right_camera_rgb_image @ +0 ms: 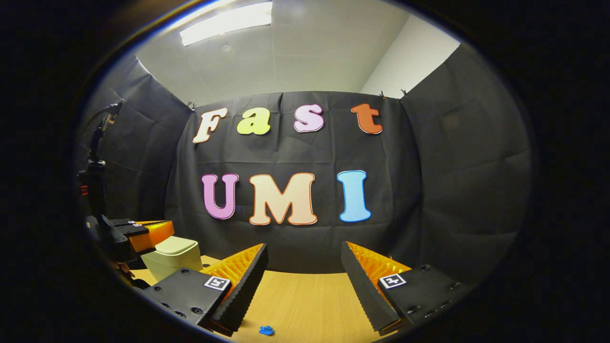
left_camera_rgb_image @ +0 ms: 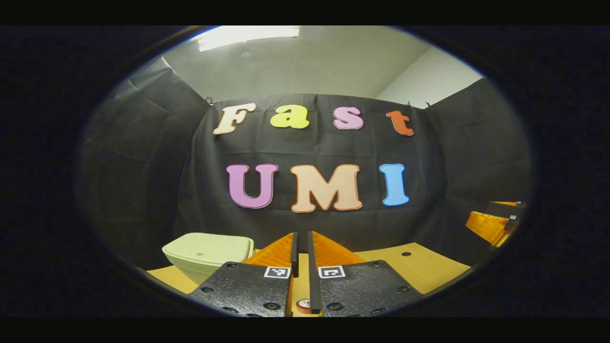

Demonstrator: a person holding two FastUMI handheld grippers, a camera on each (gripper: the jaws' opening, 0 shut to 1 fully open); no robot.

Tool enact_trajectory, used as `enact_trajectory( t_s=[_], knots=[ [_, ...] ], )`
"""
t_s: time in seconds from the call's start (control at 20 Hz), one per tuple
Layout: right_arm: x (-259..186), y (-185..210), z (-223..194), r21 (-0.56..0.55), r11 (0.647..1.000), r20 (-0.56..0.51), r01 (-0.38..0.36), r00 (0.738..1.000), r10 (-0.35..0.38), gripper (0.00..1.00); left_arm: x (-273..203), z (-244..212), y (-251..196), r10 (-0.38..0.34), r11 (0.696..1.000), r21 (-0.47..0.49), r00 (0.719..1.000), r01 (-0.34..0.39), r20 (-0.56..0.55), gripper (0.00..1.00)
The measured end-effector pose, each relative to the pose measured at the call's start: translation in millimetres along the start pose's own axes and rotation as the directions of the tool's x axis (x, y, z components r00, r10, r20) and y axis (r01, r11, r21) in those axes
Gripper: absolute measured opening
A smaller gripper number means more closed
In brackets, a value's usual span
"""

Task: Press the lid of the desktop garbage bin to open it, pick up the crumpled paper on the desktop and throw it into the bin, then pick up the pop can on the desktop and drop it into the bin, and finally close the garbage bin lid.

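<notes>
i see my left gripper (left_camera_rgb_image: 301, 257) with its two fingers nearly closed, only a thin gap between them and nothing held. just left of it stands the garbage bin (left_camera_rgb_image: 208, 252), lid down, on the wooden table (left_camera_rgb_image: 419, 267). my right gripper (right_camera_rgb_image: 305, 281) is wide open over the table, near a small blue thing (right_camera_rgb_image: 266, 329), maybe a scrap.

We see the left gripper (left_camera_rgb_image: 301, 250) level and pointing forward, its fingers nearly together with only a narrow slit between them. The right gripper (right_camera_rgb_image: 304, 274) is likewise level, its fingers spread wide apart. In the right gripper view, the left gripper (right_camera_rgb_image: 152, 233) appears far left.
</notes>
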State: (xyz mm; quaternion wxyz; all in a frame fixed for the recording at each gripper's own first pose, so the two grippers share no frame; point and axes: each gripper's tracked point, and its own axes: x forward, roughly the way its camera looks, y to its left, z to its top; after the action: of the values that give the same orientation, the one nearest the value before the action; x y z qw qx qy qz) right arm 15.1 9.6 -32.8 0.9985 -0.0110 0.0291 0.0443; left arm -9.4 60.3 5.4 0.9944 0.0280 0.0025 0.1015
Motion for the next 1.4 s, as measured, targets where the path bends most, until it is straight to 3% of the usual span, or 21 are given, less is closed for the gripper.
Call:
enact_trajectory(
  t_s=[0.05, 0.3, 0.65, 1.3, 1.4],
  knots=[
    [1, 3, -1, -0.001, 1.0, -0.001, -0.007, 1.0, 0.007, 0.97, -1, -1, 10, 0.027, 1.0, 0.005, 1.0, -0.027, -0.002, 0.0],
    [10, 30, -8, -0.001, 0.999, -0.015, -0.048, 0.999, 0.048, 0.97, 6, -13, 69, 0.13, 0.99, 0.057, 0.991, -0.129, -0.022, 0.0],
    [17, 58, -22, -0.023, 0.998, -0.042, -0.06, 0.997, 0.059, 0.97, 23, -47, 136, 0.216, 0.975, 0.08, 0.972, -0.209, -0.094, 0.0],
    [23, 87, -41, -0.059, 0.998, -0.095, -0.017, 0.995, 0.012, 0.98, 36, -127, 191, 0.27, 0.963, 0.093, 0.928, -0.255, -0.255, 0.0],
    [25, 90, -40, -0.066, 0.998, -0.093, -0.023, 0.996, 0.016, 0.98, 38, -120, 191, 0.265, 0.963, 0.105, 0.94, -0.248, -0.216, 0.0]
  ],
)
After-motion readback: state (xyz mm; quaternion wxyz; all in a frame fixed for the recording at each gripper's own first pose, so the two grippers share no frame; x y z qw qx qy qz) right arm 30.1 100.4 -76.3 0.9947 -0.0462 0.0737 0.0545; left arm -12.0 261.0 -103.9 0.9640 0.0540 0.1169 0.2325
